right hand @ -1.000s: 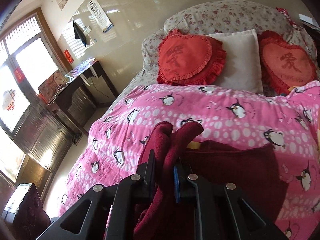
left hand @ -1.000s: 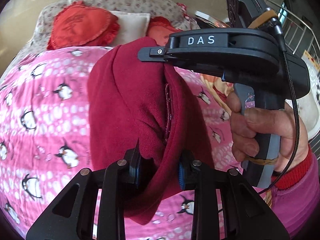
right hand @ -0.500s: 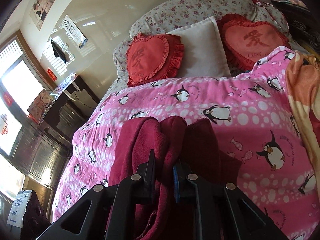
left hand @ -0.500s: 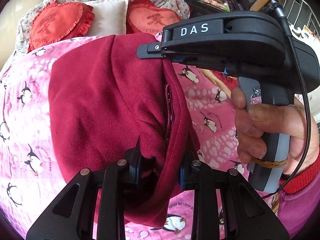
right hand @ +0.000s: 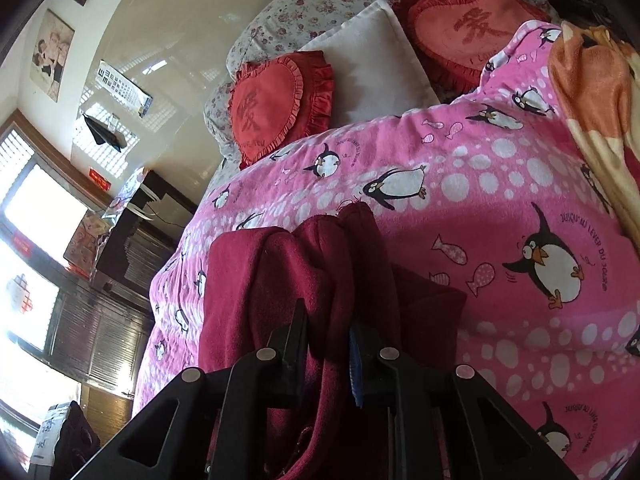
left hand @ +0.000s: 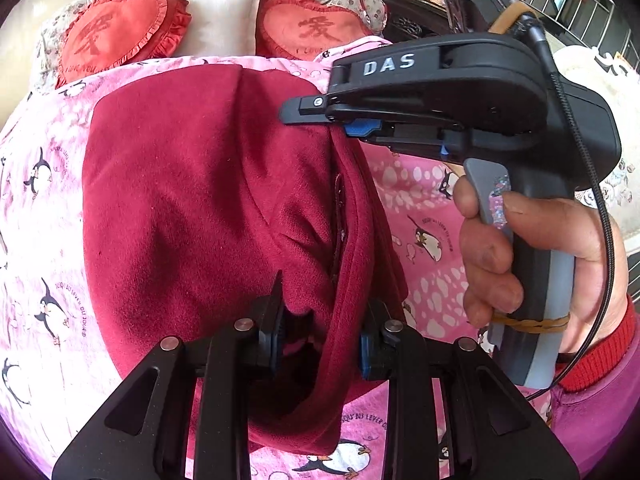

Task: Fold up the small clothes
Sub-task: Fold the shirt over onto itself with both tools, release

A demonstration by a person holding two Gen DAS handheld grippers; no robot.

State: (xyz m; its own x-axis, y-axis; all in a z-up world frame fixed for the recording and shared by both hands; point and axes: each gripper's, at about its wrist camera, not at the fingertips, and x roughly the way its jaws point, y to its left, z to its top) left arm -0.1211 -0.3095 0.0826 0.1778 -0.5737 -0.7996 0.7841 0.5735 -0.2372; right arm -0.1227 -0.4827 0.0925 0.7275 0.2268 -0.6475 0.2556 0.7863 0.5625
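Both grippers (left hand: 320, 332) (right hand: 328, 340) clamping red garment (left hand: 208, 200) edge, stretching fold flat above quilt (left hand: 420, 184) (likely laying down).

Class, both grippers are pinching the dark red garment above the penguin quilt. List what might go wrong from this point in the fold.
1. The left gripper and the right gripper each pinch a bunched edge of the dark red garment; layers may slip out unevenly and skew the fold.
2. The cloth sags in wrinkles between the two grips, so it may land creased on the penguin quilt.
3. The quilt looks soft and mounded, so the garment may not lie flat.
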